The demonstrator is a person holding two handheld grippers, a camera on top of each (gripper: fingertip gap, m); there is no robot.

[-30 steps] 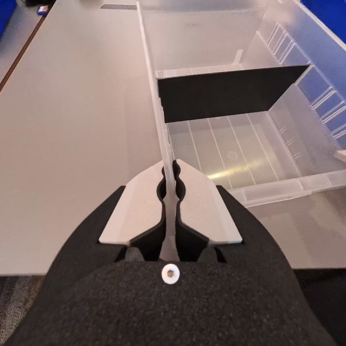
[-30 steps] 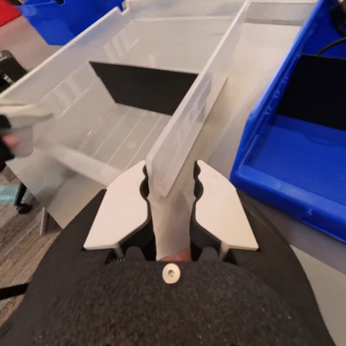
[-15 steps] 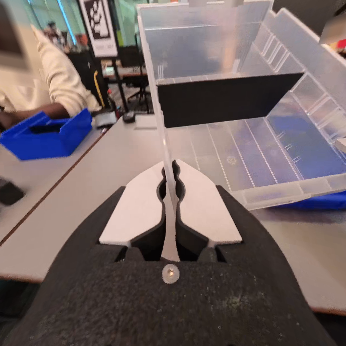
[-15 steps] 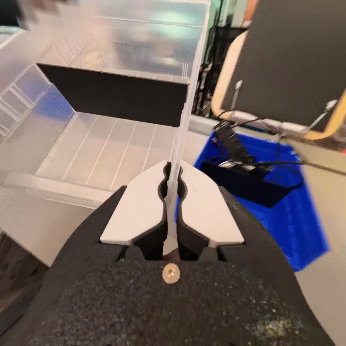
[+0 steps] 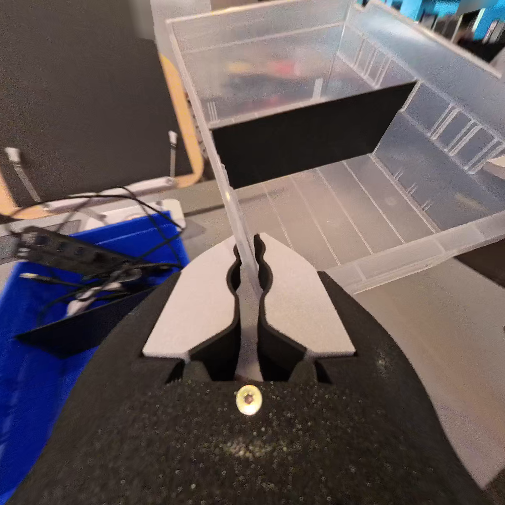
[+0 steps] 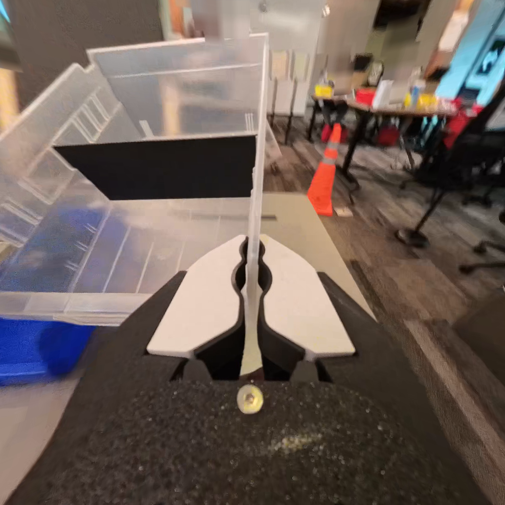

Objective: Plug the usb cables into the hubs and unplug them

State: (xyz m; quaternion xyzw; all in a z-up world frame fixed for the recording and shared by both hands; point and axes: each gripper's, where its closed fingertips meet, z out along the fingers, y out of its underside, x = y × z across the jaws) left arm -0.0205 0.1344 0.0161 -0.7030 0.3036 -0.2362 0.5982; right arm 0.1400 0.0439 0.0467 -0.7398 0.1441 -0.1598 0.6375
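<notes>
My left gripper is shut on the left side wall of a clear plastic bin and holds it in the air. My right gripper is shut on the bin's right side wall. The bin is empty, with a black divider across its middle. A blue bin sits on the table to the left. It holds a black USB hub and tangled black cables. The blue bin also shows under the clear bin in the right wrist view.
The grey table lies under the bins, and its right edge is close to my right gripper. An orange cone and office chairs stand on the floor beyond. A dark panel with a wooden rim stands behind the blue bin.
Both grippers have lifted the clear bin off the table and swung it to the right, past the blue bin. The right gripper has closed fully on its wall.
</notes>
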